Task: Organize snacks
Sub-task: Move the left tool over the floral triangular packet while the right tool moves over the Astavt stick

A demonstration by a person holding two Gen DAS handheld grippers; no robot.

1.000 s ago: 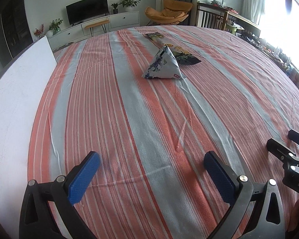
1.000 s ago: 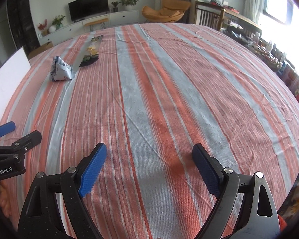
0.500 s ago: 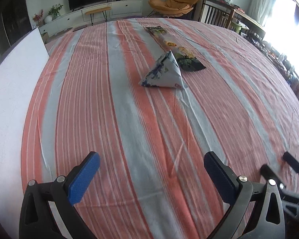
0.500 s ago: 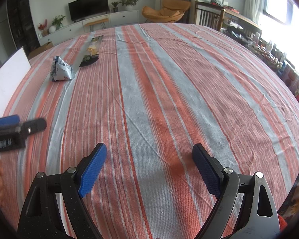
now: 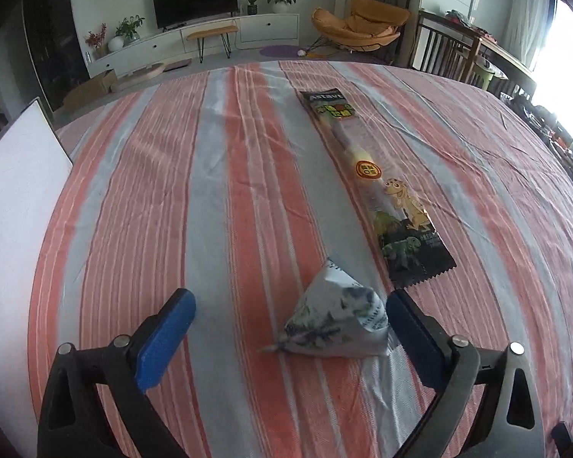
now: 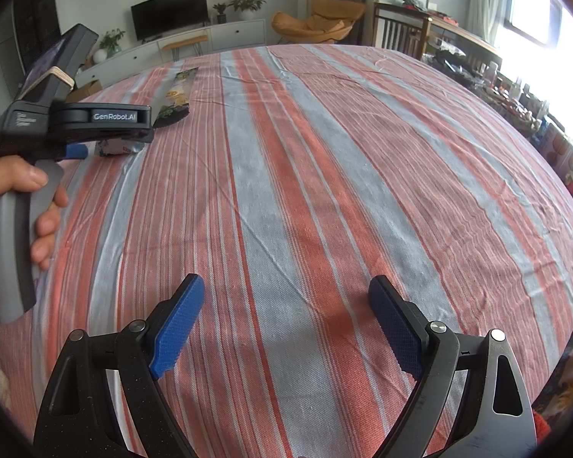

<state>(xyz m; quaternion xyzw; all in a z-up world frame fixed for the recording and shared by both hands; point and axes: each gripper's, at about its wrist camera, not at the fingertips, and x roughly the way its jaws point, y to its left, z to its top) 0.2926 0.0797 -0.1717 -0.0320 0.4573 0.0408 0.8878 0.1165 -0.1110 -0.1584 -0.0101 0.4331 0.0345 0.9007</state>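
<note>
Left hand-held gripper (image 5: 290, 330): has advanced to the pyramid snack pouch (image 5: 338, 322), jaws just closing, spread around it, not yet pinching. Right hand-held gripper (image 6: 286, 316): spread, empty, unmoved. Long snack packet (image 5: 378, 187): untouched on bench (image 5: 210, 191).

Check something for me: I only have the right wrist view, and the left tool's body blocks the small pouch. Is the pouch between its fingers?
Observer: Yes. In the left wrist view the pyramid pouch lies between the fingers of the left tool. The jaws have just been closing but stand open, not clamped.
Operator: Centred?
Observer: No. It sits close to the finger on the picture's right, with a wide gap to the other.
Operator: And the long pack?
Observer: The long pack lies flat just beyond the pouch, serrated end nearest.
</note>
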